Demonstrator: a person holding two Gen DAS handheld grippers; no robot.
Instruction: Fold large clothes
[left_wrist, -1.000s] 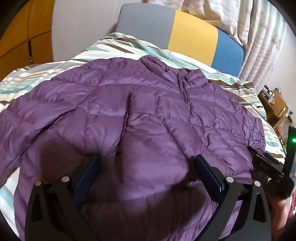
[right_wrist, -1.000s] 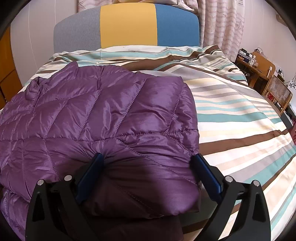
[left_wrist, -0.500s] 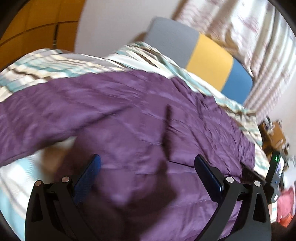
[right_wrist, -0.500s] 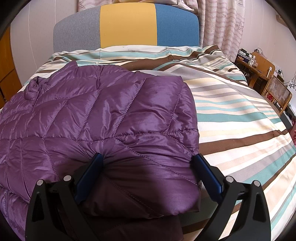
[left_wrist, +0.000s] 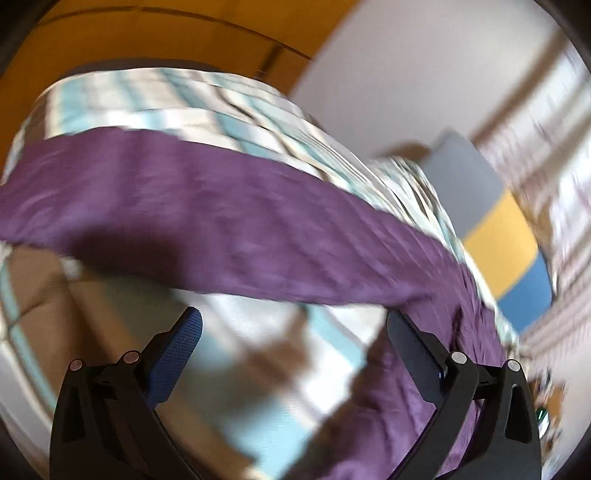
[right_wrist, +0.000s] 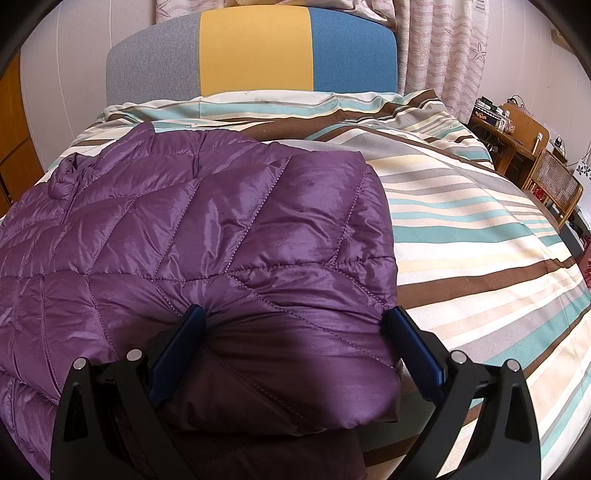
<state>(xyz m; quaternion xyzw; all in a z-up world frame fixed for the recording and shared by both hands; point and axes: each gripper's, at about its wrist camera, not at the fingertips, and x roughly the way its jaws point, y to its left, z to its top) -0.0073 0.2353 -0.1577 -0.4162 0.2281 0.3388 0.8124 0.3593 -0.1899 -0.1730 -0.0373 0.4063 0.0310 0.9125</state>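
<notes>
Both tongs spread wide over the purple jacket on the striped bed; neither grips anything.

My right tong has its jaws wide apart, and the folded corner of the jacket bulges up between the blue pads; fabric touches both pads, but I see no pinch. The jacket runs ahead and to the left of this tong, collar far left, and bare striped bedding lies to its right. Beyond it stands the grey, yellow and blue headboard, with curtains behind and a wooden side table far right. My left tong is tilted and its view is badly blurred; its jaws are wide apart and empty. A purple sleeve stretches across ahead of it, apart from the pads, with bedding under the jaws. Orange cabinet at upper left.
</notes>
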